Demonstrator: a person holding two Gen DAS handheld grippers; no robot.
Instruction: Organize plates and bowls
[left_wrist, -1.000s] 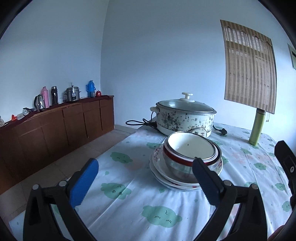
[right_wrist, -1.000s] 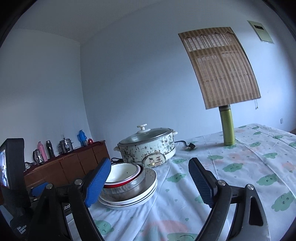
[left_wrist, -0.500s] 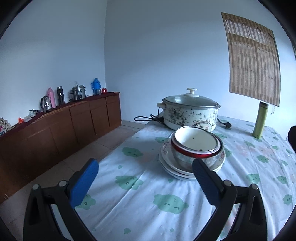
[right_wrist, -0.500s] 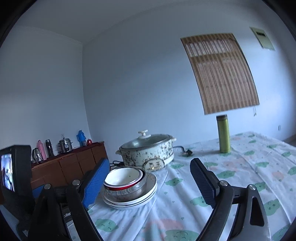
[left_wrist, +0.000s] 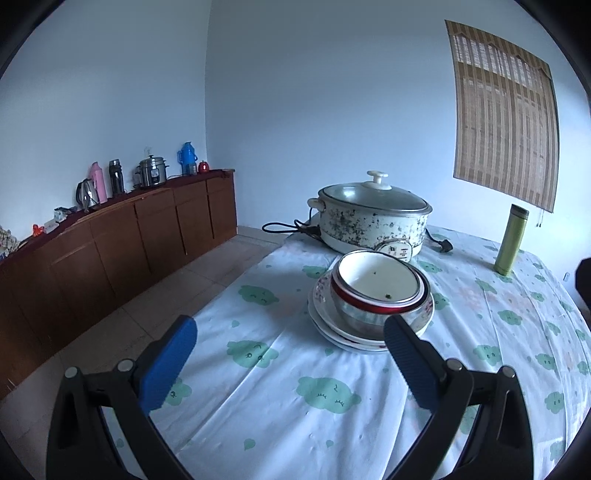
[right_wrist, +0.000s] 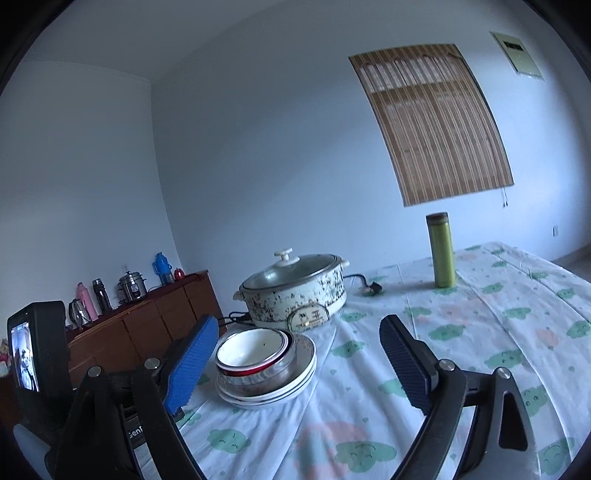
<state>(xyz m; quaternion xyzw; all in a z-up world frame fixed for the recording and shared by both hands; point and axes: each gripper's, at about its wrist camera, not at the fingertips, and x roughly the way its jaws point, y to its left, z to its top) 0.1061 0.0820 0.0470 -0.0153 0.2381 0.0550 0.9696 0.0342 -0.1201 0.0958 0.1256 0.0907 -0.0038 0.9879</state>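
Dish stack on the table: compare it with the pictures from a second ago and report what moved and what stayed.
Both grippers have pulled back and up from the dish stack, which now looks smaller and farther off in both views. The left gripper and the right gripper are open and empty, as before. The bowls still sit nested on the plates, in front of the cooking pot; the green flask has not moved.

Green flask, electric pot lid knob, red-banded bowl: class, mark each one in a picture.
green flask (right_wrist: 440, 254), right wrist view, middle of its body
lid knob (left_wrist: 377, 175), left wrist view, its white top
red-banded bowl (left_wrist: 375, 278), left wrist view, white inside
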